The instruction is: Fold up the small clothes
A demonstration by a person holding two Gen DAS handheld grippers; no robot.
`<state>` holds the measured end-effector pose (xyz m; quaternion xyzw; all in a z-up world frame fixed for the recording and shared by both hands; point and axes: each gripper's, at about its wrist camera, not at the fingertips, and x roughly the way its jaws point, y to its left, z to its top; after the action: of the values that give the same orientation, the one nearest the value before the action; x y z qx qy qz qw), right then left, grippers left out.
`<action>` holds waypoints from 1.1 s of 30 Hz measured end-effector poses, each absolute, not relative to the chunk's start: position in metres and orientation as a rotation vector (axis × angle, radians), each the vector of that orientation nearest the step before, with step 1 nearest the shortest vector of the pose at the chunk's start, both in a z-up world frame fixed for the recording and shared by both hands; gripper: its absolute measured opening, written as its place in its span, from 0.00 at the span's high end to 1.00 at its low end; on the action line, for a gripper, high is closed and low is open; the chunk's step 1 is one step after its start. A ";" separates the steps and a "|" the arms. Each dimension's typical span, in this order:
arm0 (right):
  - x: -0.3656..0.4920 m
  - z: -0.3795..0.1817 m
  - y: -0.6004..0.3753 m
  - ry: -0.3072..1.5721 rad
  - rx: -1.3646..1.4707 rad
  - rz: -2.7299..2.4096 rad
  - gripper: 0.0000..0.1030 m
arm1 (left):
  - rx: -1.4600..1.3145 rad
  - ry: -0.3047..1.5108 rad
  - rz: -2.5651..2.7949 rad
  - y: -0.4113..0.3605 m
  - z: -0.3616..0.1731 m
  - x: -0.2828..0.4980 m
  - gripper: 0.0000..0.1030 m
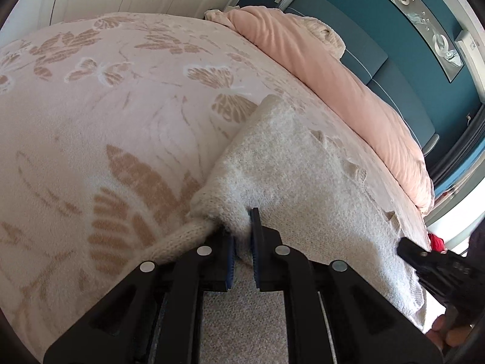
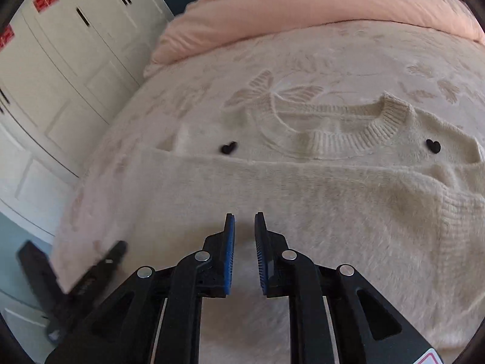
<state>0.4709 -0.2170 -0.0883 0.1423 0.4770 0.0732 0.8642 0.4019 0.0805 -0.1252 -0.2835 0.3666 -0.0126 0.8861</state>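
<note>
The cream sweater (image 2: pixel 303 188) lies on the bed (image 1: pixel 91 121), collar at the far side. The left tongs (image 1: pixel 242 227) pinch its near-left edge; the right tongs (image 2: pixel 244 227) hover slightly parted over its middle, holding nothing.

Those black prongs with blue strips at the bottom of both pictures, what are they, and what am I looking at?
They are hand-held claws; a person carries one in each hand, with a camera looking along its prongs. One picture comes from the left claw, which pinches an edge of a cream sweater. The other comes from the right claw, hovering slightly open above the same sweater, gripping nothing. The sweater lies on a butterfly-patterned blanket, beside a pink duvet.
</note>
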 end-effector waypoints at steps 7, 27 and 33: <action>0.379 -0.081 -0.424 0.888 0.527 -0.361 0.94 | -0.551 0.740 -0.029 0.076 -0.130 0.402 0.91; 0.023 -0.092 -0.328 1.015 0.609 -0.163 0.16 | -0.659 1.049 -0.043 0.182 -0.086 0.163 0.08; 0.052 -0.093 -0.325 0.963 0.776 -0.148 0.15 | -0.694 1.031 -0.056 0.155 -0.082 0.156 0.05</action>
<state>0.0519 -0.3254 -0.0926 0.3633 0.4510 -0.0693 0.8123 0.1562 0.1554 -0.0822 -0.3249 0.4831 -0.0262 0.8127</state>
